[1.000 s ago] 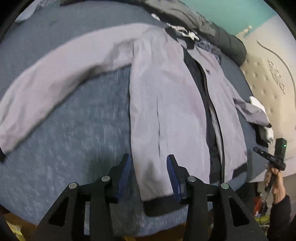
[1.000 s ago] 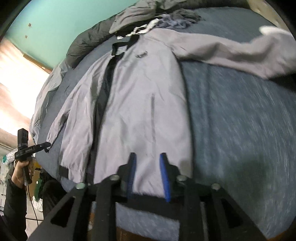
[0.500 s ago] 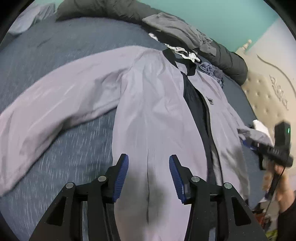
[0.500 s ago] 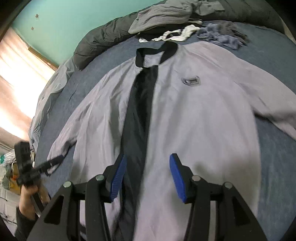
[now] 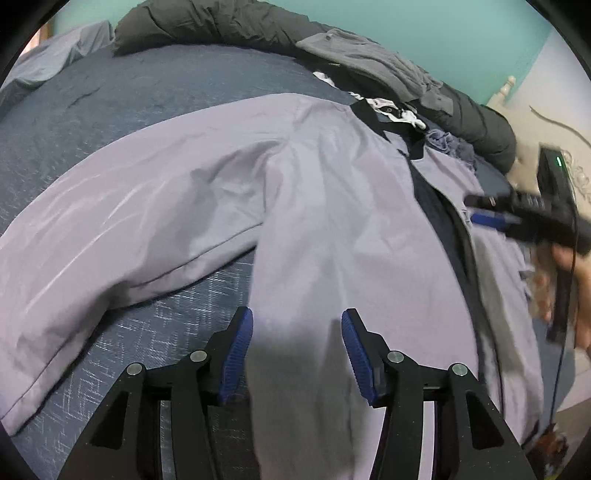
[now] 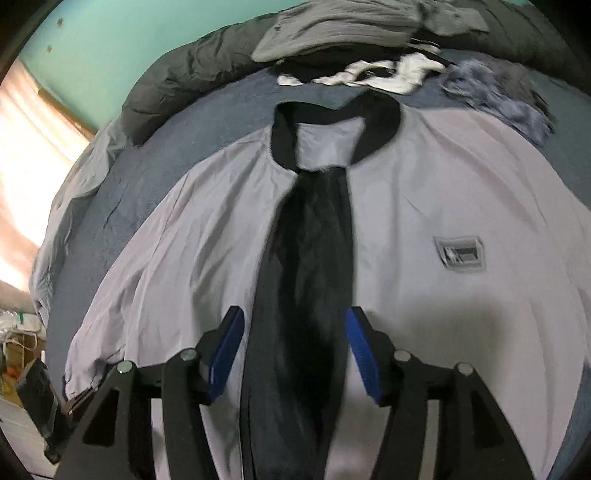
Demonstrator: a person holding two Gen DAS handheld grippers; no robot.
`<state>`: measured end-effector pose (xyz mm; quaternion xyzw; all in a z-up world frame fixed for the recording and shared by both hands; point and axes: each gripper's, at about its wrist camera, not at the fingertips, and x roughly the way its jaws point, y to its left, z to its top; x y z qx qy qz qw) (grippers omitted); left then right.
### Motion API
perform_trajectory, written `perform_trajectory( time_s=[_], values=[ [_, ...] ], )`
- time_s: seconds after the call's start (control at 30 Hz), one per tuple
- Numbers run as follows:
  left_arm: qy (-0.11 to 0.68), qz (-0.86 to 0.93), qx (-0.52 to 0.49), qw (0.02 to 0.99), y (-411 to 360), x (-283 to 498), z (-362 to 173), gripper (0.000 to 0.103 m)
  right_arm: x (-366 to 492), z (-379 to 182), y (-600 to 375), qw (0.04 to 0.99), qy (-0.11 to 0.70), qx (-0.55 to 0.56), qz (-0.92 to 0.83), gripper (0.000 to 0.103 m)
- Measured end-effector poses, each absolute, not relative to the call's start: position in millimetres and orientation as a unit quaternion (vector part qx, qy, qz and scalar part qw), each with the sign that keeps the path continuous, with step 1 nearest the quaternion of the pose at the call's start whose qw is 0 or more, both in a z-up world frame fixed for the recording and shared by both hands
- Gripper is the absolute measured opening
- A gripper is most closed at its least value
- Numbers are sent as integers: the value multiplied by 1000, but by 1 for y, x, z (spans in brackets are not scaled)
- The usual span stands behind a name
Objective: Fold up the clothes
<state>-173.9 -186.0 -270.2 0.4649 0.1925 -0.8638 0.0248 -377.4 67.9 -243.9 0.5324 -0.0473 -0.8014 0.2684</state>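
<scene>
My left tool [image 5: 296, 332] and right tool [image 6: 293, 328] both hang empty, jaws just widened, over the grey jacket [image 6: 424, 206]. It lies spread flat and unzipped on the blue bed [image 5: 110, 110], with a clothes pile [image 6: 347, 29] beyond its black collar [image 6: 376, 110].

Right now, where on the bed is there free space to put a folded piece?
Bare blue bedcover lies beyond the jacket's spread sleeve, up to the dark duvet. A smaller patch sits below that sleeve. Around the black collar it is crowded: loose clothes lie there.
</scene>
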Motion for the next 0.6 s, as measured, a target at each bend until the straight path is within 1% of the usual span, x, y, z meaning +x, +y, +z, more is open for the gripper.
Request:
perform_trajectory(
  time_s=[0.07,0.13,0.23,0.4,0.43,0.47,0.57,0.6],
  values=[
    [202,-861,466,25,-189,-174,-276,54,-388,-248,57,273,-40,532,-800,58],
    [205,-860,466,27,-192,-175,-279,54,-398,-253,50,273,-55,535,-798,58],
    [201,-865,458,33,-195,-174,-277,54,-413,-259,50,266,-102,528,-800,58],
    [206,-866,455,33,-198,-175,-279,54,-427,-266,39,253,-94,524,-808,58],
    [207,-865,456,32,-199,-174,-280,54,-429,-267,37,251,-90,523,-810,54],
    [209,-864,458,31,-200,-174,-281,54,-431,-265,34,252,-86,516,-814,44],
    [215,-862,458,30,-202,-174,-282,54,-434,-265,26,259,-66,508,-819,34],
    [217,-862,457,30,-203,-174,-283,54,-434,-267,23,260,-61,511,-817,32]
  ],
)
